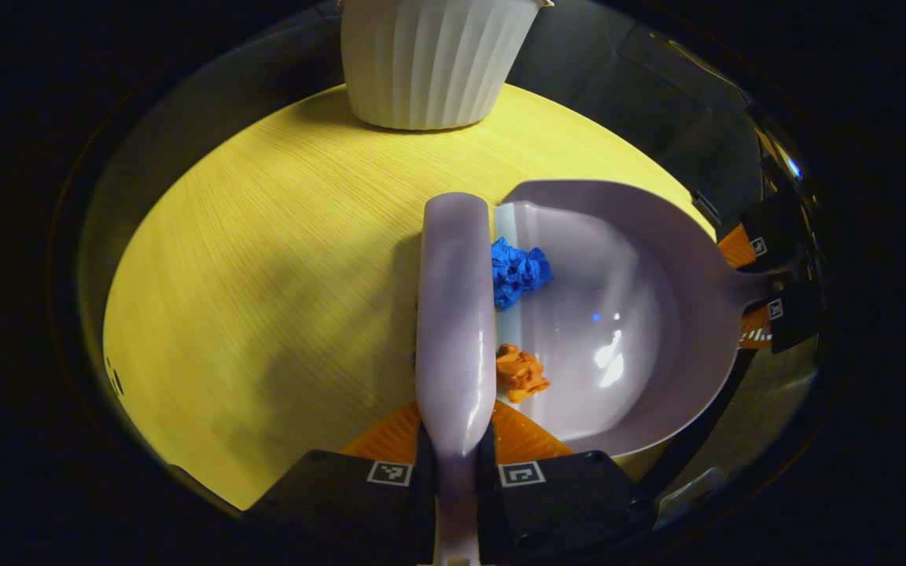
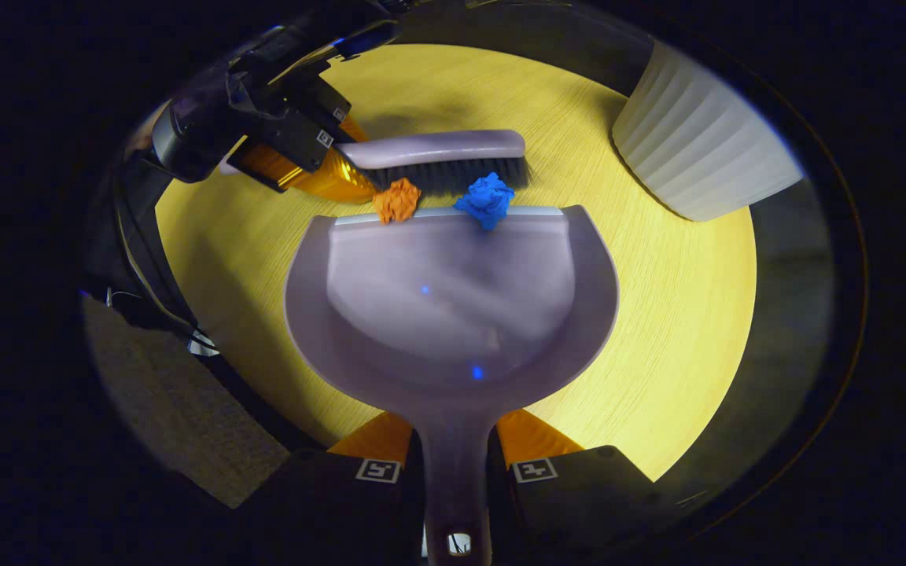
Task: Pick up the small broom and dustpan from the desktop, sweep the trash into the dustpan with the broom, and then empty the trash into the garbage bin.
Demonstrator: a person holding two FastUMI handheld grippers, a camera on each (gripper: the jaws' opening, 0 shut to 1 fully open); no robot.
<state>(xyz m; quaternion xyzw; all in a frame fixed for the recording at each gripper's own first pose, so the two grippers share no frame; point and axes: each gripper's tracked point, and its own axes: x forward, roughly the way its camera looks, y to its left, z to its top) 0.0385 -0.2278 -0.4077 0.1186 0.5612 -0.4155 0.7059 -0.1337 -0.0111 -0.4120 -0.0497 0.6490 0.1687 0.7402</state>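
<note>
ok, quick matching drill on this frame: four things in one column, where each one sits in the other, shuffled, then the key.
Things
1. broom
2. dustpan
3. blue scrap
4. white ribbed bin

Places
A. standing at the far edge of the yellow table
B. handle clamped in the right gripper
C. on the dustpan's front lip, against the bristles
D. handle clamped in the left gripper

Pairs: 1-D, 2-B, 3-C, 4-A
</note>
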